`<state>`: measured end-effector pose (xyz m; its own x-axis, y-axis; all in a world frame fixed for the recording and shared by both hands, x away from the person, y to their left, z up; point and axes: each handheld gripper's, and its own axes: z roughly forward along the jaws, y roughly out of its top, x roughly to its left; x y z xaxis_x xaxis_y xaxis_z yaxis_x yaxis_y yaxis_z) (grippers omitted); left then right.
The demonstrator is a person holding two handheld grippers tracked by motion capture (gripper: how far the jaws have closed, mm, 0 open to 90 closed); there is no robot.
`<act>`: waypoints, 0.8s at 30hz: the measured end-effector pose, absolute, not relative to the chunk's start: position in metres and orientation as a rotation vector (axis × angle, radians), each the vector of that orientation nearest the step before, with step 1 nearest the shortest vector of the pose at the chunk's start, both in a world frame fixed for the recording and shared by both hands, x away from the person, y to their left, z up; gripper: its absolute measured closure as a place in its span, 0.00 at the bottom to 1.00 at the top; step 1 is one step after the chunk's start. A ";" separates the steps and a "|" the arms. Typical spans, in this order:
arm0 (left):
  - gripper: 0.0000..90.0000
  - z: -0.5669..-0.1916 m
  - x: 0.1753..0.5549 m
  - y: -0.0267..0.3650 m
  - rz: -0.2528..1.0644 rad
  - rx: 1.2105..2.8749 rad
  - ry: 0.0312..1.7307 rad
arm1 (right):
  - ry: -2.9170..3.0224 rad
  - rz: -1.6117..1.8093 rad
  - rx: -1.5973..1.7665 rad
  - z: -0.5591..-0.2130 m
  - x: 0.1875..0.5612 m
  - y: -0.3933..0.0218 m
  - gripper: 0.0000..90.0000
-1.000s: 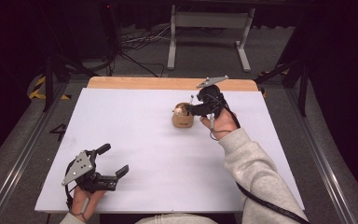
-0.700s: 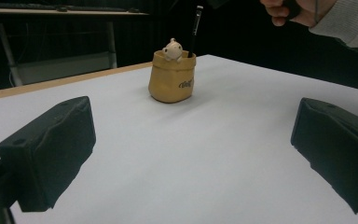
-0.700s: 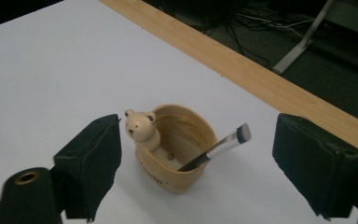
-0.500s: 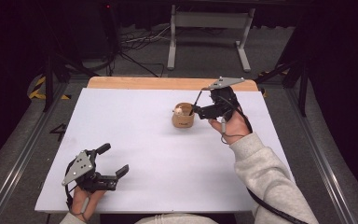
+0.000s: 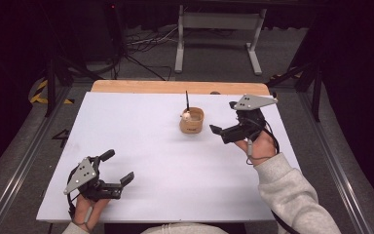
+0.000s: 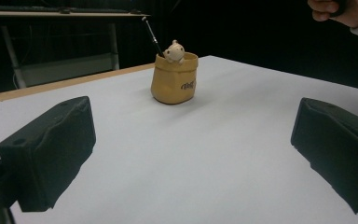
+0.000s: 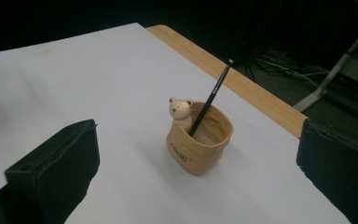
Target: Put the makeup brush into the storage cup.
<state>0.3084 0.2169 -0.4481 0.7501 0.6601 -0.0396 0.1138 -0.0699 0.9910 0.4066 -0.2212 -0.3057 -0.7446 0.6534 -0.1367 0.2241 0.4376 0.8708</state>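
Right jaws: I'm seeing them spread wide and holding nothing, the right gripper [image 5: 231,127] hanging just off the table [image 5: 141,122].
Change: a second ago I was holding this gripper right against the cup; now I'm drawing it back, and the pencil [image 7: 209,99] is standing in the cup, no longer with me.
Meaning: I'm judging the drop as done, with the release clean since the cup is staying upright.
Ahead of right jaws: the cup [image 7: 200,144] is sitting centred between them and a little beyond, apart from both pads.
Cup: I'm reading it as glazed ceramic, tan, sack-shaped with a soft rolled rim, and a small cream bear figure [image 7: 181,111] perched on its edge.
Pencil shape: thin, dark, straight, leaning against the rim beside the bear, its tip up.
Left jaws: spread and empty too; I'm resting the left gripper [image 5: 112,171] near my edge of the table, the cup well beyond it.
Surface: smooth matte white sheet over a wooden board [image 5: 175,87].
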 end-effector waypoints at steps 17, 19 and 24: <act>0.00 -0.447 0.309 0.217 0.496 1.607 0.633 | 2.086 1.446 0.627 -0.337 0.365 -0.270 0.00; 0.00 -0.446 0.309 0.217 0.497 1.617 0.622 | 2.064 1.463 0.600 -0.342 0.361 -0.273 0.00; 0.00 -0.445 0.309 0.217 0.497 1.631 0.608 | 2.028 1.502 0.552 -0.354 0.351 -0.277 0.00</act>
